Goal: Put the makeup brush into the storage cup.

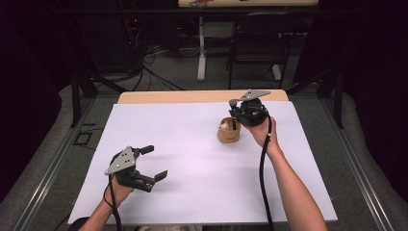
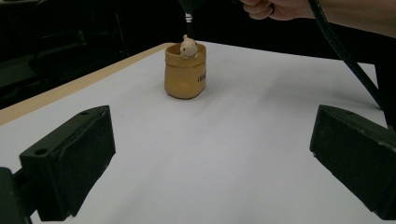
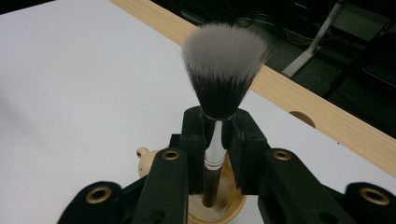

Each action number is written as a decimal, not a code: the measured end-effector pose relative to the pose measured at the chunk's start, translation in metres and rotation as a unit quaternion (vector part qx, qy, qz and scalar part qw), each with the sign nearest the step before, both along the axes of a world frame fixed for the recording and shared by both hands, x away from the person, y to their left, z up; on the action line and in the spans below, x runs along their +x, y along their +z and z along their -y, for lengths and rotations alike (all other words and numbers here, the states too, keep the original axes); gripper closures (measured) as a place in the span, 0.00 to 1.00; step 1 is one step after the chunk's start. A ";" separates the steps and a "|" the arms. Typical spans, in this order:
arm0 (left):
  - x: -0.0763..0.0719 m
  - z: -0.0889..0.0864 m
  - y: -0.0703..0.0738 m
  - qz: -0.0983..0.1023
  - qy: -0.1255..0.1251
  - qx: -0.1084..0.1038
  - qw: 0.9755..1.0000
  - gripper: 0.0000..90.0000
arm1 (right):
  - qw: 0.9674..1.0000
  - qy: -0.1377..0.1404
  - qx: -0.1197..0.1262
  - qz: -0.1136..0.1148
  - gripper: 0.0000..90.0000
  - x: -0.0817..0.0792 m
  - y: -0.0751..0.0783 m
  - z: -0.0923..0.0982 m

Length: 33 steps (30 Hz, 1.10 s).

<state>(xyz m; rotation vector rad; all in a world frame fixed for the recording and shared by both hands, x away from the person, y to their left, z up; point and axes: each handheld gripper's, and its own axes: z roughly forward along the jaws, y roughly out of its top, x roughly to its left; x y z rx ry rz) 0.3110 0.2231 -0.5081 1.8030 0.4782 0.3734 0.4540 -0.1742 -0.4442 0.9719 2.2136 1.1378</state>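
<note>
The right tool is clenched on a slim make-up brush with a dark handle, silver ferrule and a fanned head of black-to-white bristles. Its jaws pinch the ferrule just under the bristles, and the handle's lower end stands inside a small tan, sack-shaped ceramic cup with a little cream animal figure perched on its rim. The cup sits on the white-covered bench, toward the far right, directly below that tool. The left tool hovers low over the near left of the bench, jaws spread wide with nothing between them, well apart from the cup.

The brush looks light and stiff along its handle, but the smooth metal ferrule may slip and the bristles are soft and would crush, so the grip belongs where it is, on the ferrule or handle. The cup is probably light and tippable; steadying it by the wall would help
</note>
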 end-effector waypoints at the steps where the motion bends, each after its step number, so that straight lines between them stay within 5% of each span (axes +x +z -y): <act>1: 0.000 0.000 0.000 0.000 0.002 0.001 1.000 0.00 | 1.000 0.000 -0.001 0.000 0.86 0.000 -0.001 0.000; 4: 0.000 0.000 0.000 0.001 0.000 0.000 1.000 0.00 | 1.000 0.002 -0.007 -0.005 0.85 0.000 -0.004 -0.002; 10: 0.000 -0.001 0.000 0.001 0.000 0.001 1.000 0.00 | 1.000 -0.003 0.019 0.000 0.28 -0.008 -0.001 0.005; 15: -0.001 0.000 0.001 0.003 0.004 0.000 1.000 0.00 | 0.999 0.011 0.037 0.014 0.06 -0.025 0.005 0.014; 33: -0.002 -0.001 0.003 0.007 0.014 -0.003 1.000 0.00 | 0.995 0.047 0.074 0.053 0.00 -0.084 0.012 0.040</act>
